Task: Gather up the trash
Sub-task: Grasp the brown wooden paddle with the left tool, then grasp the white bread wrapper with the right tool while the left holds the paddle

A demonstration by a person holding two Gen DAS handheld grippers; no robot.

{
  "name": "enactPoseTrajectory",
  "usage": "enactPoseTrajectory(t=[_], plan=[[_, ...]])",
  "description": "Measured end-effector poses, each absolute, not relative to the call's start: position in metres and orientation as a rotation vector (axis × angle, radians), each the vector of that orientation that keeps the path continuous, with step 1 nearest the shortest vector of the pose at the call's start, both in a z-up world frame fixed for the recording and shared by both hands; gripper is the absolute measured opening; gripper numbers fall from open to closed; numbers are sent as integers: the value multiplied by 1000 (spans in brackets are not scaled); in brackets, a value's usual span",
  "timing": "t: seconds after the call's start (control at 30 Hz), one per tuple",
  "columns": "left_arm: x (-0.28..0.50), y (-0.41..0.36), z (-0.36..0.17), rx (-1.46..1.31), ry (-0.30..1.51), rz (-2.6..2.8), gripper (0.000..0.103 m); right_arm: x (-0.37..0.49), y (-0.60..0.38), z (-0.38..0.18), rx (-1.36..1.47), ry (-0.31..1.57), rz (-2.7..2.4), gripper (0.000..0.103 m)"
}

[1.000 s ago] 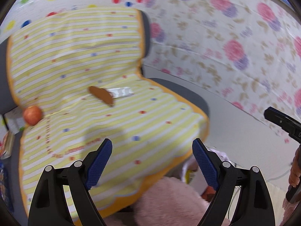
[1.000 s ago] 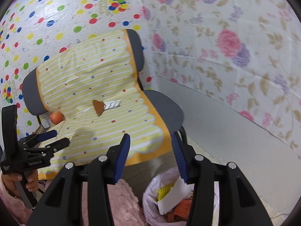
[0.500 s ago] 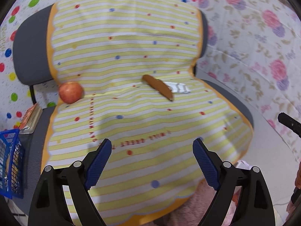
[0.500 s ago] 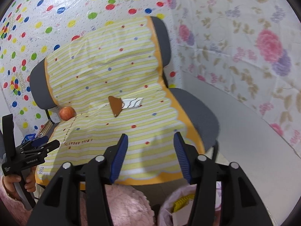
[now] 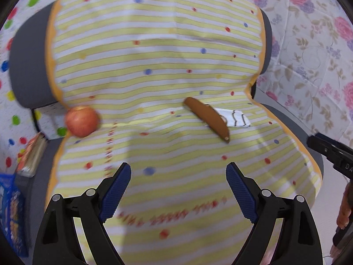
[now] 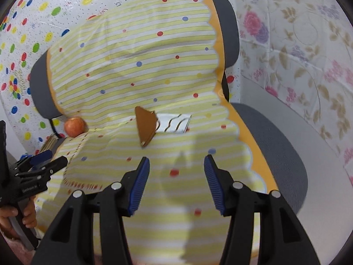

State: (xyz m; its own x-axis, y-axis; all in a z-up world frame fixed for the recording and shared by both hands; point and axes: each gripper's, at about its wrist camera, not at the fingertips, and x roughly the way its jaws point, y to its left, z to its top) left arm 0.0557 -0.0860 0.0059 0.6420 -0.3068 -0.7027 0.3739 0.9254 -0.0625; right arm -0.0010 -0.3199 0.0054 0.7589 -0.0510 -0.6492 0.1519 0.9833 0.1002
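A flat brown scrap (image 5: 207, 117) (image 6: 145, 124) lies on the yellow striped cover (image 5: 154, 66) of the grey chair, at the crease of seat and back. A white wrapper with dark wavy lines (image 5: 236, 119) (image 6: 175, 123) lies just right of it, partly under it. My left gripper (image 5: 178, 194) is open and empty above the seat's front. My right gripper (image 6: 176, 181) is open and empty, hovering over the seat in front of the scrap. The left gripper also shows in the right wrist view (image 6: 42, 163), at the left edge.
A red apple (image 5: 81, 121) (image 6: 74, 127) rests at the seat's left edge. Books (image 5: 33, 154) and a blue basket (image 5: 11, 216) sit left of the chair. The chair's grey seat edge (image 6: 275, 145) lies to the right, with flowered sheeting (image 6: 297, 55) behind.
Both grippers have risen and moved in over the chair seat. The trash bag and pink rug have dropped out of view. The scrap and wrapper have not moved.
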Motion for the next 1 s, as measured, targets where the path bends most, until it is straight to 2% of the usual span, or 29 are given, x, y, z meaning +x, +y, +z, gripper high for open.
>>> enactPoseTrajectory(t=[0.4,0.83,0.87,0.9,1.0], plan=[[149,-175,-27,83,888,-361,87,65,-363,1,130,682,-185,51],[217,-216,-63,140,1003,-241,84,85,-388,-16,170,711,-214,48],[217,-217,-63,142,1001,-247,78,86,-389,-17,174,709,-223,48],[216,-216,-62,140,993,-257,64,87,-390,-17,179,711,-220,48],[211,-209,-59,122,990,-302,56,93,-389,-21,185,721,-195,47]])
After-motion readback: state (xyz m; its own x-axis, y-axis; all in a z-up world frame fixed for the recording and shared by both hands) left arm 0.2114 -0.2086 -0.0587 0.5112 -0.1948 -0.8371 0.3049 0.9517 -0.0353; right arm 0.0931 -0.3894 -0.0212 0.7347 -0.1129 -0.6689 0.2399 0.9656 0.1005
